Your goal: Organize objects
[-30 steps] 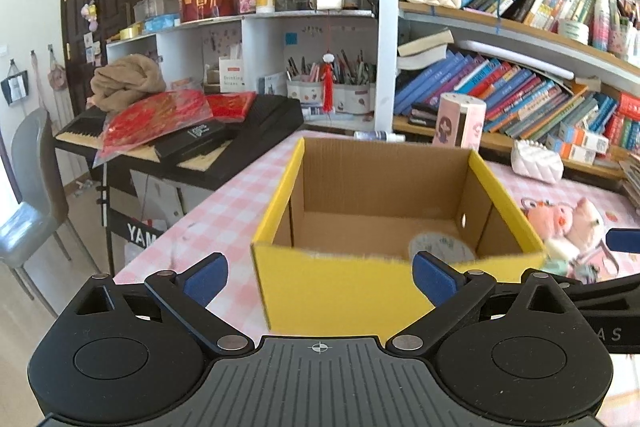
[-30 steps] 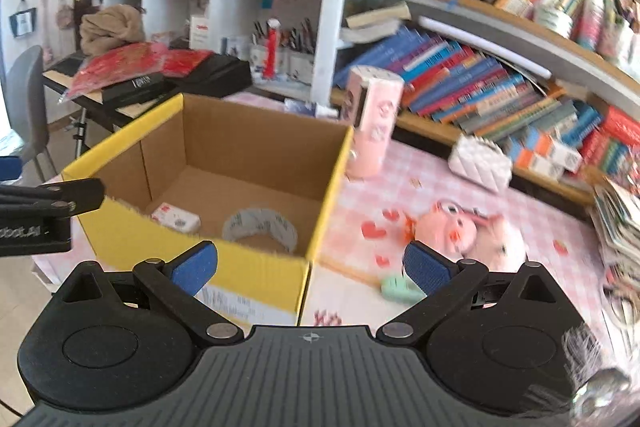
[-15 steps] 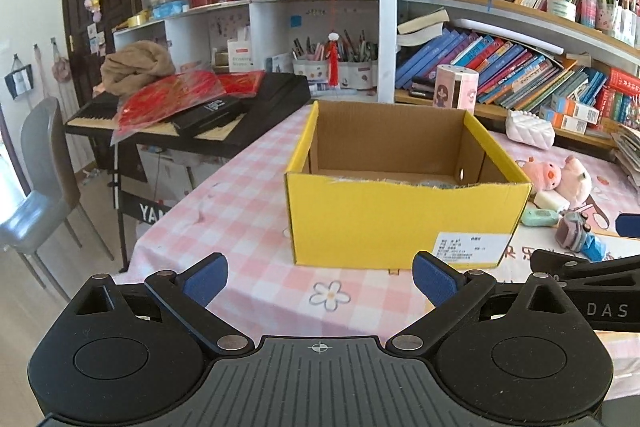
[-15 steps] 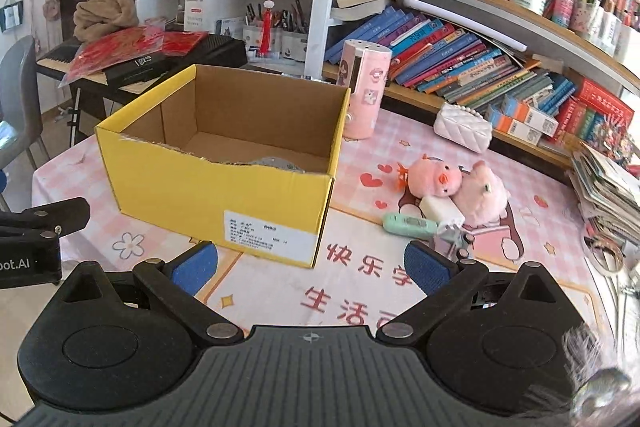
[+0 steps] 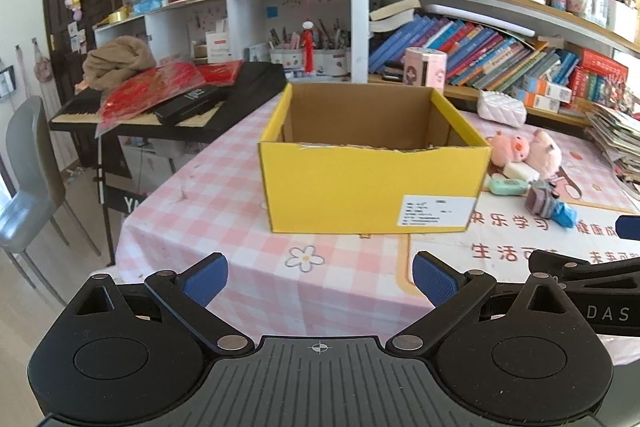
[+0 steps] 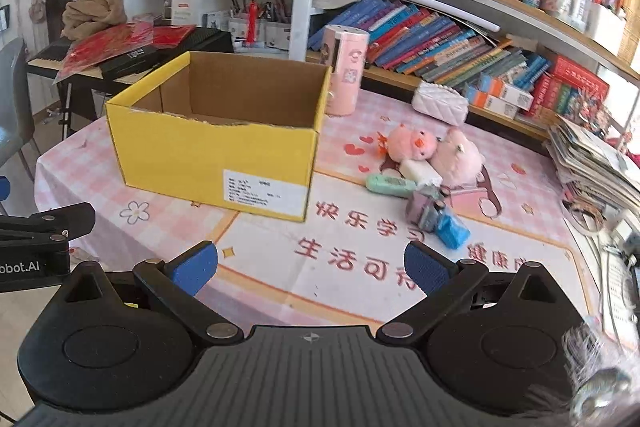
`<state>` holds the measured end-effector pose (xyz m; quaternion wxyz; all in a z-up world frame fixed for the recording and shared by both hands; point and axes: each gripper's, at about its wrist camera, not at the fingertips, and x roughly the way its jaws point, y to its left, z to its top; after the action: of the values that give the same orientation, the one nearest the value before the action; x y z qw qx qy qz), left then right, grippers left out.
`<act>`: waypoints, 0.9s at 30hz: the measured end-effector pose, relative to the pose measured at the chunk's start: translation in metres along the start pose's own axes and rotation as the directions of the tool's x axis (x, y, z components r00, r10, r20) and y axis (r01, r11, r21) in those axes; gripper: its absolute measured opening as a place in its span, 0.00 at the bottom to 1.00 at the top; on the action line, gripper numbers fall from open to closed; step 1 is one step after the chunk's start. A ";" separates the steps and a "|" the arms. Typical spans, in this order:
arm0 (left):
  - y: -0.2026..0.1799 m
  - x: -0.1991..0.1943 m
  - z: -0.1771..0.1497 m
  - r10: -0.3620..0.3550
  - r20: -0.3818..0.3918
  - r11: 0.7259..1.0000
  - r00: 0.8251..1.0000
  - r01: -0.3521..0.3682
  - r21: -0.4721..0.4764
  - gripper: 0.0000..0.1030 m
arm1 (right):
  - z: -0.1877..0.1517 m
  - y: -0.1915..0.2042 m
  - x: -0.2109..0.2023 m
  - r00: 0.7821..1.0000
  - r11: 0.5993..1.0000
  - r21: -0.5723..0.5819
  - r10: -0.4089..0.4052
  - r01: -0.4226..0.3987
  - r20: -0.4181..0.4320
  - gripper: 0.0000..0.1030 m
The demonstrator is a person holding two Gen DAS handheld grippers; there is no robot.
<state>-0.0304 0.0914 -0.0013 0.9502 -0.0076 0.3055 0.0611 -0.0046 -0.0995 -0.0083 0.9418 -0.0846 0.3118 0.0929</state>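
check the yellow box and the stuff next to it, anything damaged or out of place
The yellow box has a ragged, torn top edge along its near wall, dipping unevenly. To its right, the pink plush toys, a mint green device and a blue and purple gadget lie jumbled in a loose pile on the tablecloth.

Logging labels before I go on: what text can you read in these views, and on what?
"快乐学习" and "生活可": pink table mat.
"DAS": right tongs' arm.
"obot.AI": left tongs' arm.
White label on yellow box: too small.
Book spines: unreadable.
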 end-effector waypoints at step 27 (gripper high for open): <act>-0.065 0.014 0.010 -0.168 -0.023 0.971 0.985 0.170 0.167 0.97 | -0.025 -0.067 -0.008 0.983 0.968 0.173 -0.170 0.180 -0.072 0.98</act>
<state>-0.0055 0.0287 -0.0033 0.9478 0.0467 0.3120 -0.0462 -0.0102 -0.1707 -0.0163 0.9410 -0.0295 0.3366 -0.0212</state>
